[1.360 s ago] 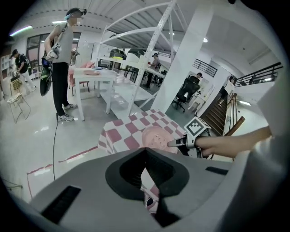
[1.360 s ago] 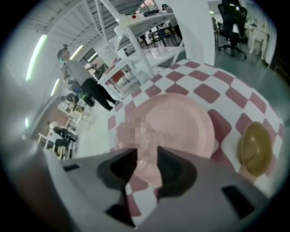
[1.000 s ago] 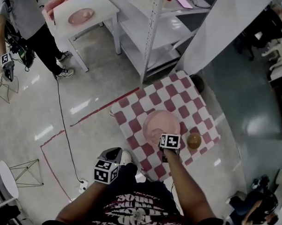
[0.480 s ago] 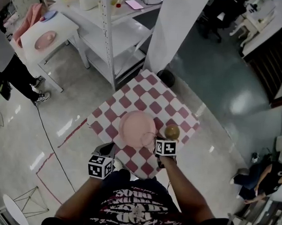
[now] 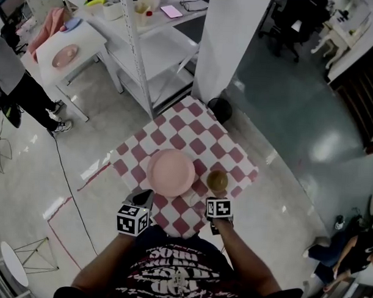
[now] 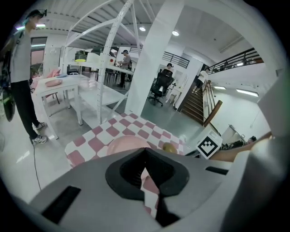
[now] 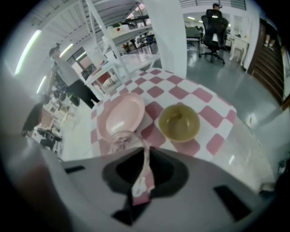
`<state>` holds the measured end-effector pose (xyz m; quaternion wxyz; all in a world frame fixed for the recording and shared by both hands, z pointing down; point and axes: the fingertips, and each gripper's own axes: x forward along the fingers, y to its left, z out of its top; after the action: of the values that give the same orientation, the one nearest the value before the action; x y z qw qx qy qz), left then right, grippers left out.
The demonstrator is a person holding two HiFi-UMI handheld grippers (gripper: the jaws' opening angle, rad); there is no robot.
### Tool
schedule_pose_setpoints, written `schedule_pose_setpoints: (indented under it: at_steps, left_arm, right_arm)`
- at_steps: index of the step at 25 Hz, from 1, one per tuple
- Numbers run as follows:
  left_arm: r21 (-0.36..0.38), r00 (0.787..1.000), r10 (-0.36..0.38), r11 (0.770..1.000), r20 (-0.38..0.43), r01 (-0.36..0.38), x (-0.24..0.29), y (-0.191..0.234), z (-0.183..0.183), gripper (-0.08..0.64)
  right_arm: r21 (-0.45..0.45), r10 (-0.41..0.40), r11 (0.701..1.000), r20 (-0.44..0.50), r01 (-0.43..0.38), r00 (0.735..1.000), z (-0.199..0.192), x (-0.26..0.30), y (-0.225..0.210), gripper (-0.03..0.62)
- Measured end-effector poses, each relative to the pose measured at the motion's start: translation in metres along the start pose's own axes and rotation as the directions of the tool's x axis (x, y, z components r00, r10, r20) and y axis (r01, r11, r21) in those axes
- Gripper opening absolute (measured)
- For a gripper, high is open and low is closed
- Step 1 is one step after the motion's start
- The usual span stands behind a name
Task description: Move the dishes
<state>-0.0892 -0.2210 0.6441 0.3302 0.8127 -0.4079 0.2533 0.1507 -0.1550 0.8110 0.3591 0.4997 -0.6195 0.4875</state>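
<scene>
A pink plate (image 5: pixel 170 172) and an olive bowl (image 5: pixel 217 180) sit side by side on a small table under a red-and-white checked cloth (image 5: pixel 193 124). My right gripper (image 7: pixel 144 152) hangs at the near edge, just in front of the bowl (image 7: pixel 179 122). It is shut on the wall of a clear glass (image 7: pixel 122 138) that stands by the plate (image 7: pixel 122 115); its jaws have just eased a little with the glass still between them. My left gripper (image 5: pixel 142 197) hovers at the table's near left edge, jaws shut and empty (image 6: pixel 145 156).
A white shelf rack (image 5: pixel 147 52) and a white pillar (image 5: pixel 230 43) stand behind the table. A small white table (image 5: pixel 86 35) with another pink plate is at the far left, with a person (image 5: pixel 18 84) beside it. A black round object (image 5: pixel 220 107) lies by the pillar.
My right gripper has drawn back from the plate's edge to the near side of the bowl. The left gripper has come from beside the table up to its near left edge.
</scene>
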Motion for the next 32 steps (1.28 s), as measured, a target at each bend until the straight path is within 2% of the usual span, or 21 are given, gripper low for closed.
schedule_pose_setpoints:
  at_steps: [5, 9, 14, 18, 21, 23, 26, 27, 28, 29, 30, 32]
  left_arm:
    - [-0.086, 0.993, 0.119, 0.989, 0.024, -0.117, -0.016, -0.014, -0.015, 0.031]
    - [-0.157, 0.973, 0.228, 0.962, 0.024, -0.222, -0.037, -0.018, -0.043, 0.031]
    - [-0.238, 0.949, 0.315, 0.923, 0.021, -0.301, -0.06, -0.021, -0.068, 0.031]
    - [-0.259, 0.938, 0.344, 0.909, 0.029, -0.325, -0.073, -0.025, -0.075, 0.031]
    - [-0.256, 0.939, 0.34, 0.913, 0.052, -0.317, -0.077, -0.021, -0.071, 0.031]
    - [-0.231, 0.941, 0.328, 0.925, 0.083, -0.302, -0.079, -0.018, -0.061, 0.031]
    - [-0.183, 0.943, 0.298, 0.945, 0.145, -0.271, -0.088, -0.014, -0.039, 0.031]
    - [-0.17, 0.946, 0.279, 0.953, 0.164, -0.252, -0.092, -0.014, -0.031, 0.031]
    - [-0.157, 0.949, 0.258, 0.96, 0.182, -0.232, -0.095, -0.014, -0.025, 0.031]
    - [-0.14, 0.95, 0.239, 0.967, 0.199, -0.213, -0.099, -0.014, -0.018, 0.031]
    - [-0.12, 0.95, 0.221, 0.973, 0.22, -0.199, -0.104, -0.014, -0.011, 0.031]
    - [-0.069, 0.941, 0.188, 0.982, 0.281, -0.176, -0.117, -0.016, 0.009, 0.031]
  right_arm:
    - [-0.142, 0.074, 0.986, -0.065, -0.083, 0.995, -0.008, 0.016, 0.002, 0.06]
    - [-0.223, 0.133, 0.962, -0.107, -0.154, 0.985, -0.004, 0.035, 0.011, 0.064]
    - [-0.313, 0.122, 0.938, -0.106, -0.149, 0.987, 0.009, 0.051, 0.006, 0.065]
    - [-0.364, 0.125, 0.918, -0.113, -0.158, 0.986, 0.013, 0.049, 0.006, 0.074]
    - [-0.379, 0.108, 0.917, -0.072, -0.128, 0.992, 0.022, 0.037, 0.006, 0.124]
    - [-0.377, 0.1, 0.92, -0.03, -0.104, 0.994, 0.03, 0.019, 0.006, 0.127]
    - [-0.346, 0.096, 0.936, 0.074, -0.065, 0.993, 0.045, -0.025, 0.015, 0.122]
    - [-0.315, 0.11, 0.947, 0.122, -0.066, 0.986, 0.052, -0.044, 0.021, 0.086]
    - [-0.281, 0.145, 0.956, 0.188, -0.088, 0.971, 0.06, -0.067, 0.03, 0.051]
    - [-0.254, 0.2, 0.958, 0.278, -0.129, 0.94, 0.07, -0.093, 0.042, 0.044]
    - [-0.244, 0.262, 0.953, 0.38, -0.177, 0.887, 0.08, -0.122, 0.056, 0.041]
    - [-0.263, 0.342, 0.937, 0.548, -0.231, 0.764, 0.097, -0.179, 0.081, 0.037]
